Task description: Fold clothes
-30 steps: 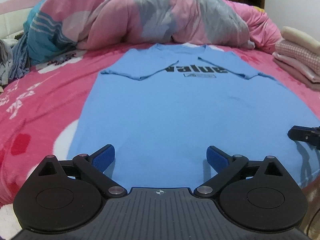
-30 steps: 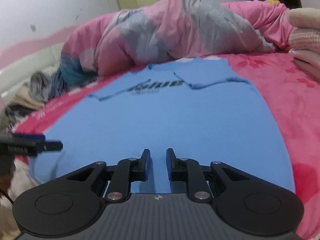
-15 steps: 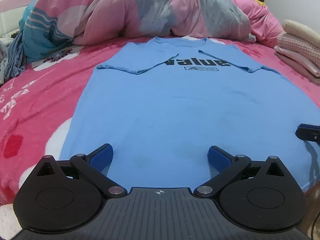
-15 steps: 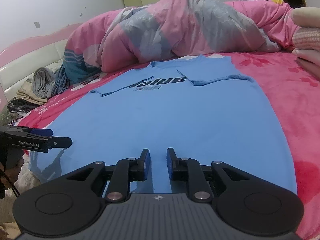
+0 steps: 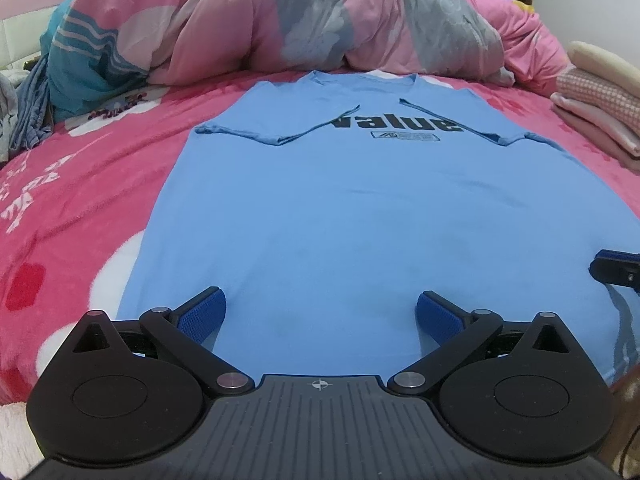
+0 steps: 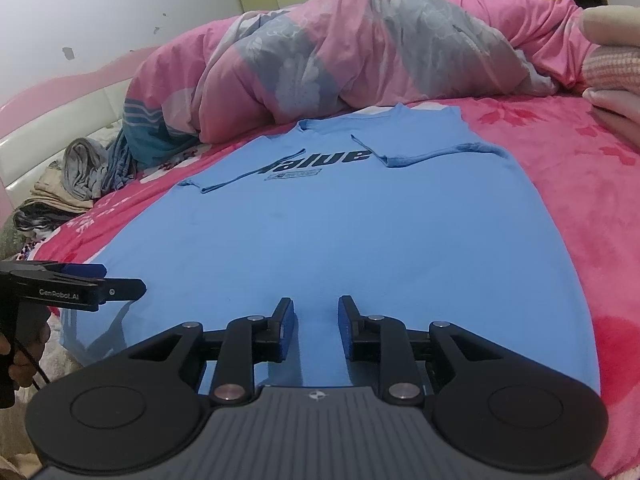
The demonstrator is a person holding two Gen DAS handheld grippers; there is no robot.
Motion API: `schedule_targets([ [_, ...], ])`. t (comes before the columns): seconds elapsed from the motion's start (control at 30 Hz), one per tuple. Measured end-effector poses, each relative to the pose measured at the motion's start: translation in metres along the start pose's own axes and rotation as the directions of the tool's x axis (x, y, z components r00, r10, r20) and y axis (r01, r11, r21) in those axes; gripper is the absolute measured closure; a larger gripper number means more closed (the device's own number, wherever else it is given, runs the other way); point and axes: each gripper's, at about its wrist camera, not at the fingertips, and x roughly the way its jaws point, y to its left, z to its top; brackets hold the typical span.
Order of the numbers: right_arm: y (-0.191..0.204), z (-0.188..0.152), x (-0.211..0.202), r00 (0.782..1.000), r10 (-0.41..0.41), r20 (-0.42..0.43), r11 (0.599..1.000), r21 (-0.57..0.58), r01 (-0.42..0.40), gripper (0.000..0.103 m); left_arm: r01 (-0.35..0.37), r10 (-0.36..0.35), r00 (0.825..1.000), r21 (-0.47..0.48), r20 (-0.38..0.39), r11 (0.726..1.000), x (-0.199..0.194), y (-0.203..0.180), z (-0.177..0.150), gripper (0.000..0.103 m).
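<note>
A light blue T-shirt (image 5: 360, 208) printed "value" lies flat on the pink bed, both sleeves folded inward over the chest; it also shows in the right wrist view (image 6: 340, 232). My left gripper (image 5: 319, 312) is wide open and empty just above the shirt's bottom hem, left of centre. My right gripper (image 6: 315, 316) is partly open with a narrow gap, empty, over the hem's right part. The right gripper's tip (image 5: 616, 270) shows at the left view's right edge; the left gripper (image 6: 80, 290) shows at the right view's left edge.
A rumpled pink and grey duvet (image 5: 320, 20) is heaped behind the shirt's collar. Folded pink and cream cloths (image 5: 600, 100) are stacked at the far right. A pile of loose clothes (image 6: 72, 176) lies at the far left by the white headboard. The pink bedsheet (image 5: 80, 200) surrounds the shirt.
Both grippers have risen slightly over the hem, so the shirt looks flatter. The right gripper's fingers have opened a little wider. The shirt has not moved.
</note>
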Motion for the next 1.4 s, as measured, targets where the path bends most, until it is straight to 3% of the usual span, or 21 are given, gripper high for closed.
schedule_targets([
  [0.4, 0.009, 0.005, 0.001, 1.0, -0.011, -0.029, 1.0, -0.008, 0.011, 0.059, 0.009, -0.01, 0.999, -0.011, -0.052, 1.0, 0.002, 0.002, 0.004, 0.0],
  [0.57, 0.016, 0.012, -0.004, 0.999, -0.05, -0.015, 0.998, -0.027, 0.05, 0.059, 0.014, -0.015, 0.998, -0.017, -0.058, 1.0, -0.001, 0.002, 0.009, 0.0],
  [0.83, 0.012, 0.018, -0.004, 0.993, -0.117, 0.028, 0.99, -0.074, 0.118, 0.058, -0.007, 0.006, 1.0, 0.045, 0.022, 0.999, -0.004, -0.006, 0.02, 0.0],
  [1.4, 0.018, 0.007, 0.012, 0.988, -0.155, 0.015, 0.976, -0.153, 0.155, 0.05, 0.003, -0.003, 1.0, 0.016, -0.009, 1.0, 0.017, -0.006, 0.015, 0.0],
])
